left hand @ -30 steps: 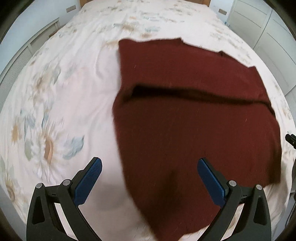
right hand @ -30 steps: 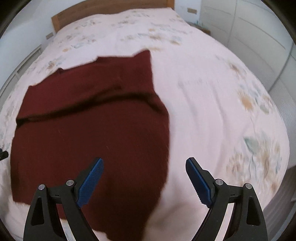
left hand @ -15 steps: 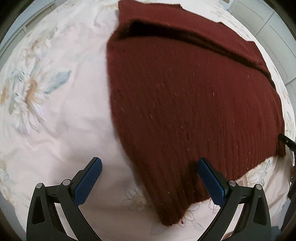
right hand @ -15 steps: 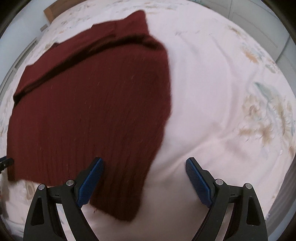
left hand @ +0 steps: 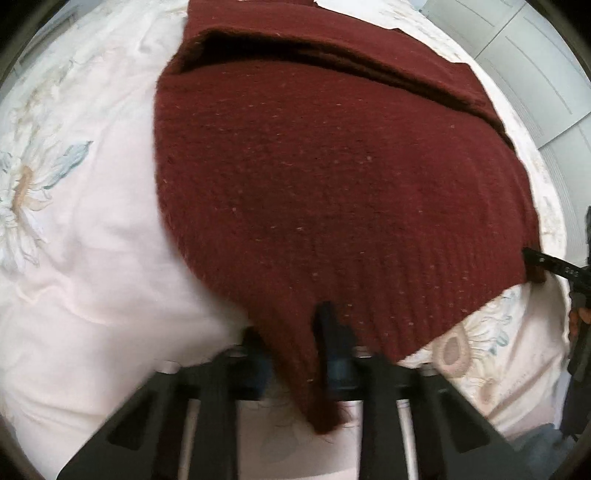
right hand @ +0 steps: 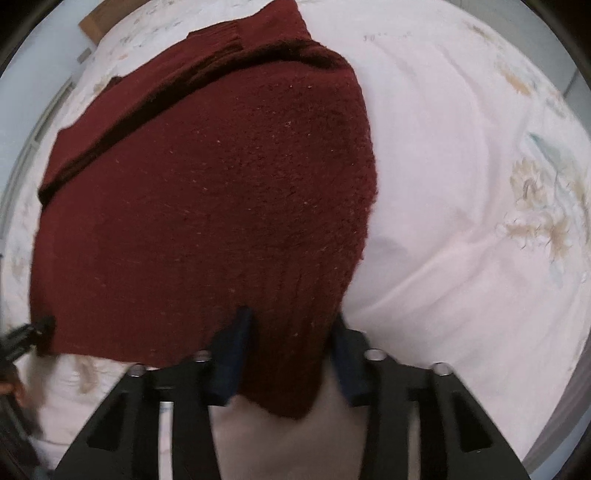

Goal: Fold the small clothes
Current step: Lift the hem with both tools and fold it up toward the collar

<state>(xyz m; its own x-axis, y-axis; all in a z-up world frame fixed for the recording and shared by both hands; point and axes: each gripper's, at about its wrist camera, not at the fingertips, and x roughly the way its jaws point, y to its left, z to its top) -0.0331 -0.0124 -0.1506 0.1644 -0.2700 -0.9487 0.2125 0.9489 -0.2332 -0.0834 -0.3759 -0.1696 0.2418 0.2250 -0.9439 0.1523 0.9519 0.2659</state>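
Both tools have just been closing, each with a near corner of the dark red knit garment (left hand: pixel 332 192) between its blue pads. Left tool (left hand: pixel 295 354) is clamped tight on the corner nearest its camera, the knit bunching into a point that hangs down between the fingers. Right tool (right hand: pixel 288 350) pinches the other near corner; a thicker wad of ribbed hem fills the gap, so its fingers stand a little apart, yet the pads press on the fabric from both sides. Each tool also shows at the edge of the other's view, biting the far end of the same hem.

Beyond the two grips, the garment lies spread flat on the bed (right hand: pixel 461 184), whose pale cover carries a faded flower print. Farther up, a dark crease runs across the knit from side to side, where one layer already lies over another. Past that, a ribbed edge reaches toward the wooden headboard (right hand: pixel 92 22).

Judging by this, the folding is partly done: an upper part looks turned in, and the hem is now secured at both corners. What remains is probably to lift the hem and carry it up over the body, then smooth the finished bundle.
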